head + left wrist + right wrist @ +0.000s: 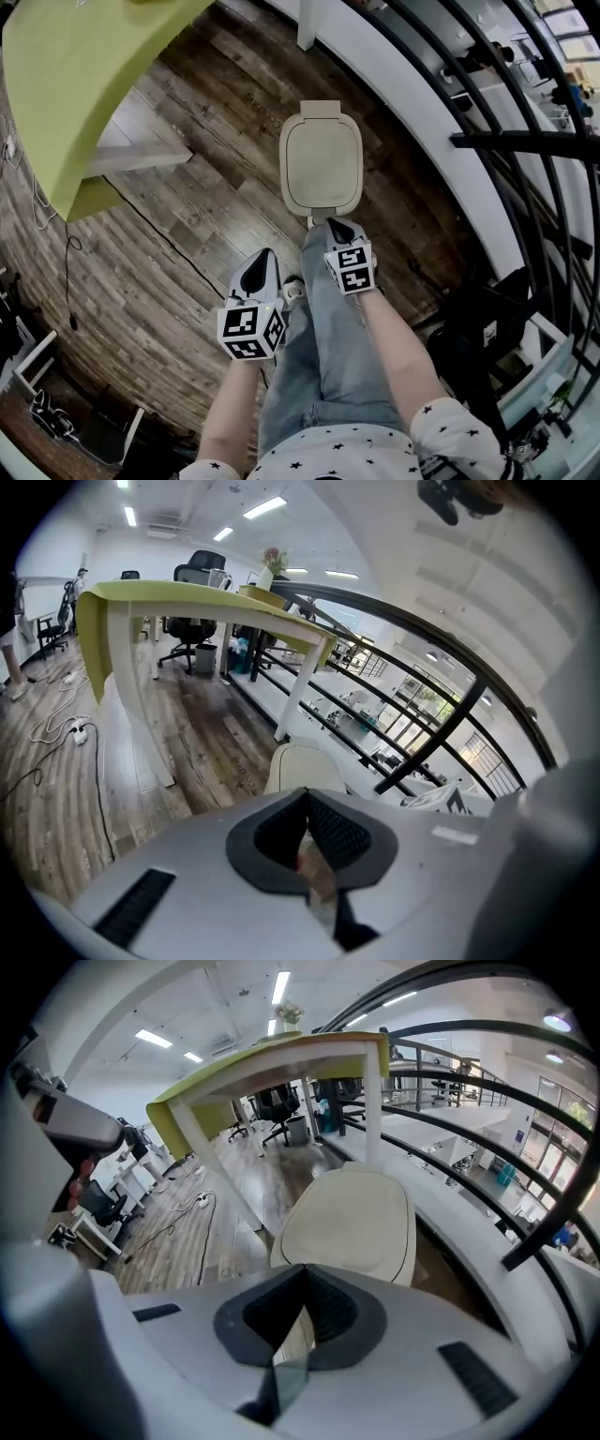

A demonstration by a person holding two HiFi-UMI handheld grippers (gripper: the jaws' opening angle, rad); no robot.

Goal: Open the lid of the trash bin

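Item 1. Cream plastic trash bin (321, 161), rounded-rectangular, stood on the brown wood-plank floor (197, 202) near a white low wall (422, 103) and a black metal railing (525, 141). Its lid (352, 1218) lay flat and closed, with a hinge tab at the far edge.

Item 2. Right gripper (342, 232), grey body with black jaws, held over the near edge of the bin; whether it touched could not be told. In the right gripper view the jaws were pressed together at the tips with nothing between them, and the lid lay just beyond. Its square-marker cube (350, 267) sat toward the forearm.

Item 3. Left gripper (258, 274), same make, was held lower and to the left, apart from the bin and above the floor. The left gripper view showed its jaws also closed tip to tip and empty, with the bin's rim visible past them.

Item 4. Lime-green desk top (84, 84) on white legs, upper left, well apart from the bin.

Item 5. A blue-jeaned leg (323, 356) extended between the two forearms toward the bin.
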